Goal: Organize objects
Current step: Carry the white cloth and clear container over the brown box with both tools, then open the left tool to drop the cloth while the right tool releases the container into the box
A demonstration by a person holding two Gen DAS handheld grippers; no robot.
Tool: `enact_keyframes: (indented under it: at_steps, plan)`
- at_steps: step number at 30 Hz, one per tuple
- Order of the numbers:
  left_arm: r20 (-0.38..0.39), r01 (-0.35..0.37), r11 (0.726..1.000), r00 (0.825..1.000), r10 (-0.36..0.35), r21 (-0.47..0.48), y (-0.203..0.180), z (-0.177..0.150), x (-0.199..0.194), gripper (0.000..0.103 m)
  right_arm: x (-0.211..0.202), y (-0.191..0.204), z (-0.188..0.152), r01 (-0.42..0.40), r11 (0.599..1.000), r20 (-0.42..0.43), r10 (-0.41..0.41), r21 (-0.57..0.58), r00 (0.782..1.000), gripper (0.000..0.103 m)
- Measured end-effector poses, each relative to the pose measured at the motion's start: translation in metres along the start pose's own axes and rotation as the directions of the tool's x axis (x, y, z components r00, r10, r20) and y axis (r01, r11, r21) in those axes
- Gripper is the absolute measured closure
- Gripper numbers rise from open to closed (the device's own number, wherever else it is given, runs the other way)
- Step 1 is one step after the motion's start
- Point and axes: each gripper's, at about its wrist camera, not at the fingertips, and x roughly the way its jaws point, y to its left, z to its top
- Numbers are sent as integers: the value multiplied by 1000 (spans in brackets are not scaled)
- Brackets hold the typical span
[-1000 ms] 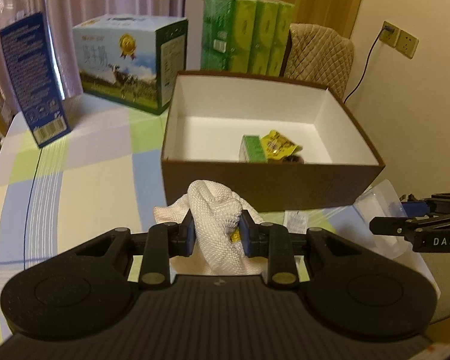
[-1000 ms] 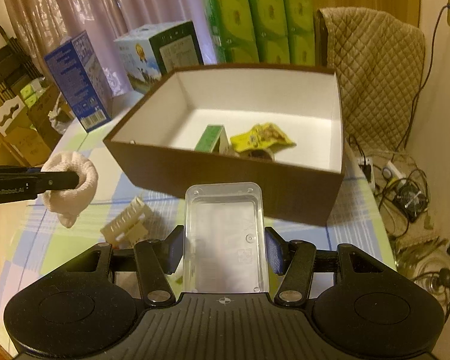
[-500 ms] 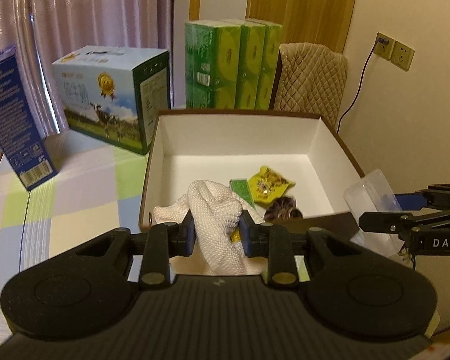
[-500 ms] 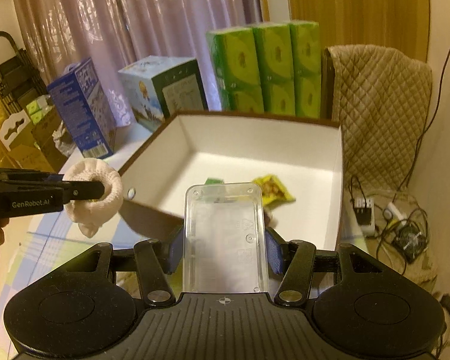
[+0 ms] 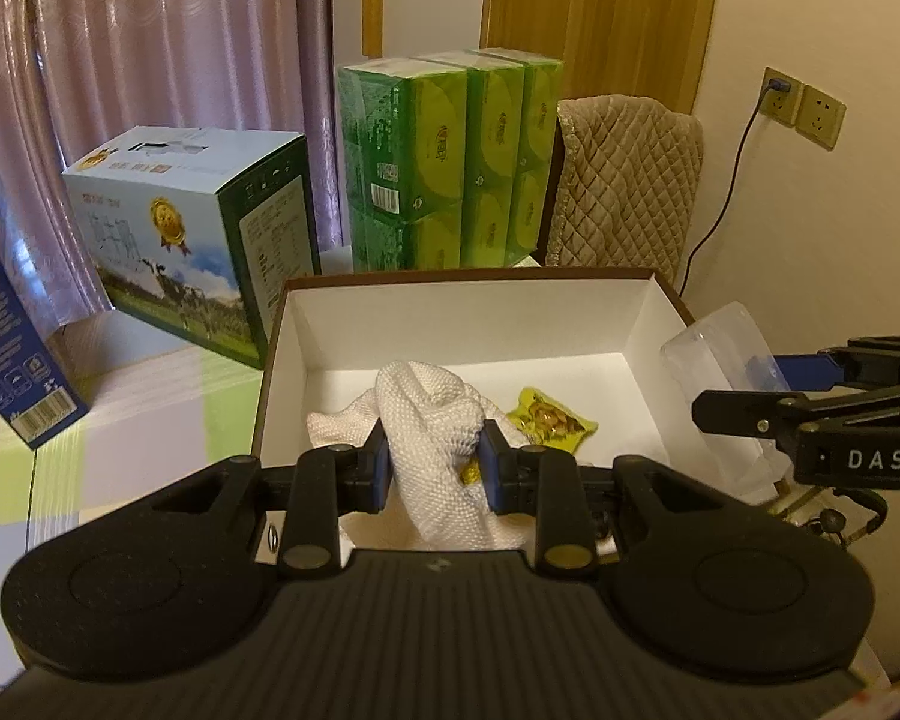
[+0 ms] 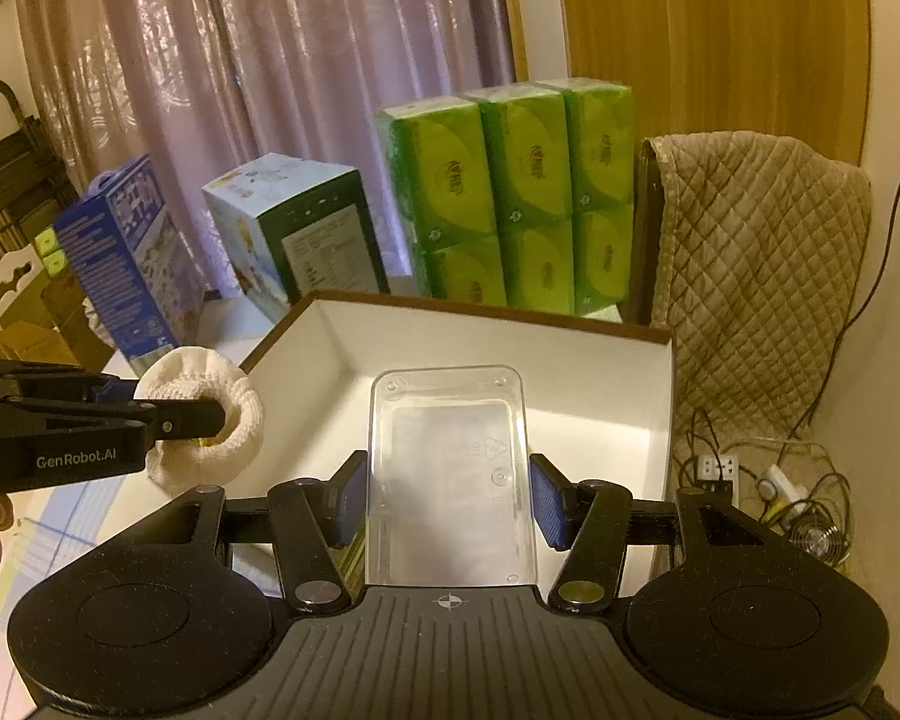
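While both grippers hang over the open brown box (image 5: 660,324), the step in hand reads as the drop-off: each carries an item to be put away inside.

Left gripper (image 5: 432,459): closed on a white knitted cloth (image 5: 438,414), bunched between the blue pads (image 5: 380,468). In the left wrist view the cloth sits above the box's near-left interior, held off the white floor. From the right wrist view the same cloth (image 6: 210,414) appears just at the left wall's rim.

Right gripper (image 6: 450,495): clamped on a clear plastic tray (image 6: 450,468), gripped by its long sides, pointing out over the box's middle. Seen from the left, the tray (image 5: 720,360) hovers at the right wall.

Already in the box: a yellow snack packet (image 5: 549,420) on the floor; something small and yellow shows beside the cloth, unclear what.

Green tissue packs (image 6: 510,192), a milk carton box (image 5: 198,240) and a blue box (image 6: 120,252) stand behind on the counter (image 5: 150,396).

Next move, by judgement: lower each load clear of the walls and the packet, then open the pads. The cloth will slump; the tray may tip if let go high.
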Motion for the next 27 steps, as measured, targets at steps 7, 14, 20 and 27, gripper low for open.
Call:
enact_keyframes:
  at_steps: [7, 14, 20, 27]
  plan:
    - [-30, -9, 1000, 999, 9, 6, -1, 15, 34, 78, 33, -16, 8, 9, 1000, -26, -8, 10, 1000, 51]
    - [-77, -21, 1000, 997, 22, 15, -1, 26, 73, 78, 68, -32, 11, 40, 999, -68, -38, 19, 997, 51]
    - [-121, -28, 999, 992, 30, 20, 2, 31, 108, 78, 96, -46, 13, 61, 998, -103, -57, 28, 993, 51]
    - [-160, -33, 999, 986, 38, 34, 1, 36, 142, 78, 123, -55, 15, 77, 997, -136, -73, 20, 988, 51]
